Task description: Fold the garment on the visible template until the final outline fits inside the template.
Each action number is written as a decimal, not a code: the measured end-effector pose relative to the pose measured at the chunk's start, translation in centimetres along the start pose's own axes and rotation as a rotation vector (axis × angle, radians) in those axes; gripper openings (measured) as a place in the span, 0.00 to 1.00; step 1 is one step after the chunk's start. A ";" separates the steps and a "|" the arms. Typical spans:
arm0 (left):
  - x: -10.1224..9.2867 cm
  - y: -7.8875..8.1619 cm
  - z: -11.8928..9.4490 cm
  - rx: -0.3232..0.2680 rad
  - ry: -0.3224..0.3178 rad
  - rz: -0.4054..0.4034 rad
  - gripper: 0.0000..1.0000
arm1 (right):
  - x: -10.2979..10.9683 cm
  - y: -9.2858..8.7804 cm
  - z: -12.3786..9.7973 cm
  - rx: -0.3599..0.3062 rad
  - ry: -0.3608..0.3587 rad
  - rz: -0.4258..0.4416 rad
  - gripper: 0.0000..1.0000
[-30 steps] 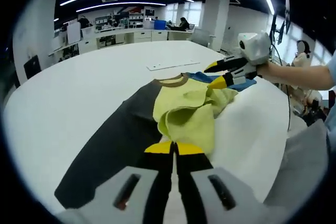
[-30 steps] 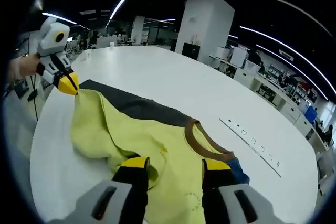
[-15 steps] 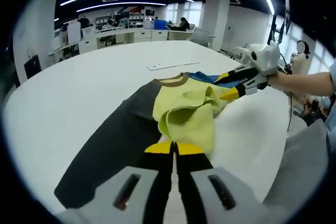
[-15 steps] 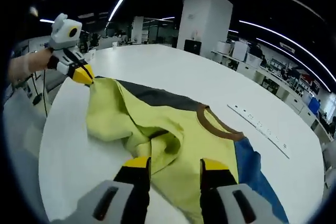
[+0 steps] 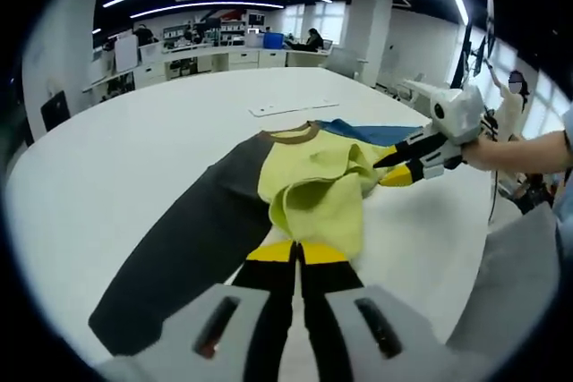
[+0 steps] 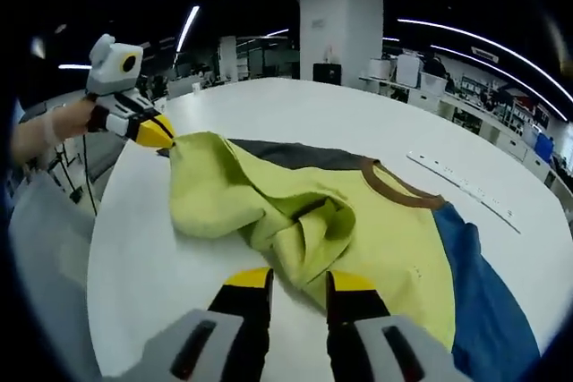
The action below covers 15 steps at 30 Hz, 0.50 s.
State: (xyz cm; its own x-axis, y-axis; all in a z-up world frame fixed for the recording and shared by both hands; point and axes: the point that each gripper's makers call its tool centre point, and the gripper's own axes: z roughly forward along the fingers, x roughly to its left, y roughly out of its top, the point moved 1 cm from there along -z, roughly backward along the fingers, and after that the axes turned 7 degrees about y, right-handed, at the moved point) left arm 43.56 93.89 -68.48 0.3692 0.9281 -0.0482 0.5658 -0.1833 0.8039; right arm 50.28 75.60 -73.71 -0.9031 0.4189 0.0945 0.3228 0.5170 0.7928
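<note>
Right gripper view: right gripper (image 6: 298,280) has drawn back, jaws narrowing without gripping the yellow, blue and grey garment (image 6: 304,212); left gripper (image 5: 296,252) stays clenched on its hem, mid-fold.

no readable text (nothing legible anywhere)

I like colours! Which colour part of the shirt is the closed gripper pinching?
The yellow-green part. The left gripper is shut on its hem, while the blue part and the brown collar lie untouched on the table.
</note>
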 end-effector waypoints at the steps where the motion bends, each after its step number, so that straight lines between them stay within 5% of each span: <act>1: 0.0 0.0 0.0 0.000 0.001 -0.001 0.00 | 0.0 -0.1 0.3 0.001 0.000 0.011 0.19; 15: 0.2 -0.2 0.0 0.001 0.004 -0.009 0.00 | 0.0 -0.7 1.6 -0.020 0.006 0.126 0.03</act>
State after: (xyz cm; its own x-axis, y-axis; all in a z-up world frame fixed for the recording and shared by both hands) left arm 43.51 94.14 -68.62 0.3615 0.9309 -0.0531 0.5695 -0.1754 0.8030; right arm 50.50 76.39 -75.25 -0.8574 0.4752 0.1977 0.4283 0.4458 0.7860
